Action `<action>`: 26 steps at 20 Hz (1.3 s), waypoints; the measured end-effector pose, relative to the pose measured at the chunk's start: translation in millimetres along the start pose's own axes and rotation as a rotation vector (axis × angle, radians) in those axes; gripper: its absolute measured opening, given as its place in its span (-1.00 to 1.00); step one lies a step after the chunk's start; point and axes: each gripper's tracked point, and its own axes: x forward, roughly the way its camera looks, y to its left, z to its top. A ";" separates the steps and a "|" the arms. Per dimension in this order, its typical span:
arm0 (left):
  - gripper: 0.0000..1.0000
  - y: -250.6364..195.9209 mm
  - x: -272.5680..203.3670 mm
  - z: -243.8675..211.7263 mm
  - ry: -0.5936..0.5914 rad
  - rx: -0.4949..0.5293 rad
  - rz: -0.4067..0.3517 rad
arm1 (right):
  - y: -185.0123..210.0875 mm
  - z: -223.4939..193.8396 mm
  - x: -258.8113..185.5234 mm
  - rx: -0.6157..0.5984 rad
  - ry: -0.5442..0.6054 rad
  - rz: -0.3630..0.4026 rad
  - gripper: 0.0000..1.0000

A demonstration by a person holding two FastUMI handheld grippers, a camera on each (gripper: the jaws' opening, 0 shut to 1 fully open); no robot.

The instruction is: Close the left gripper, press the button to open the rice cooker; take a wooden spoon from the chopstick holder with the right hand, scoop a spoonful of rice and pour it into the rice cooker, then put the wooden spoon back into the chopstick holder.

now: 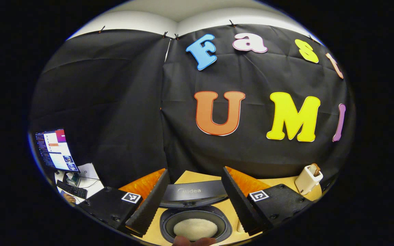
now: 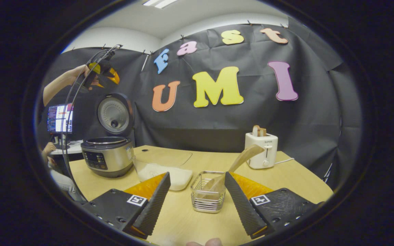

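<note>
We see a wooden desk (image 2: 286, 177) inside the booth. The rice cooker (image 2: 108, 155) stands near the desk's left edge in the right gripper view, its lid (image 2: 115, 114) raised upright. In the left gripper view we look down past that lid (image 1: 193, 193) into the inner pot (image 1: 196, 223), where a mound of white rice (image 1: 195, 228) lies.

Just beside the cooker, toward the desk's middle, sits a clear container of rice (image 2: 164, 171), its lid hinged back. A white toaster (image 2: 261, 150) with a slice of bread in its slot stands toward the far right edge of the desk; we also see it in the left gripper view (image 1: 308, 179).

Near the front edge sits the wire chopstick holder (image 2: 208, 193), and the wooden spoon (image 2: 233, 167) leans in it, handle tilted up to the right.

The right gripper (image 2: 197, 196) hangs above the desk's front edge with its jaws wide apart and nothing between them; the holder shows between its fingers. The left gripper (image 1: 195, 194) is above the open cooker, jaws likewise spread wide and empty. In the right gripper view we see that left gripper (image 2: 103, 73) held high over the cooker by a hand.

A monitor (image 2: 59, 118) glows on a separate table beyond the desk's left edge.
</note>
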 end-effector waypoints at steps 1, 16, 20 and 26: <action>0.97 2.0 5.9 -2.3 0.011 -0.004 0.007 | -0.7 -1.6 0.9 0.009 0.005 -0.002 0.88; 0.90 0.5 16.7 -35.0 0.095 0.030 0.017 | 0.8 -16.1 1.5 0.034 0.046 0.000 0.83; 0.87 -5.1 -8.5 -54.5 0.102 0.020 0.012 | 7.5 -11.3 -5.5 0.027 0.028 0.009 0.90; 0.86 -17.0 -49.0 -103.8 0.117 0.001 -0.019 | 11.3 -7.9 -21.6 -0.002 0.018 0.019 0.91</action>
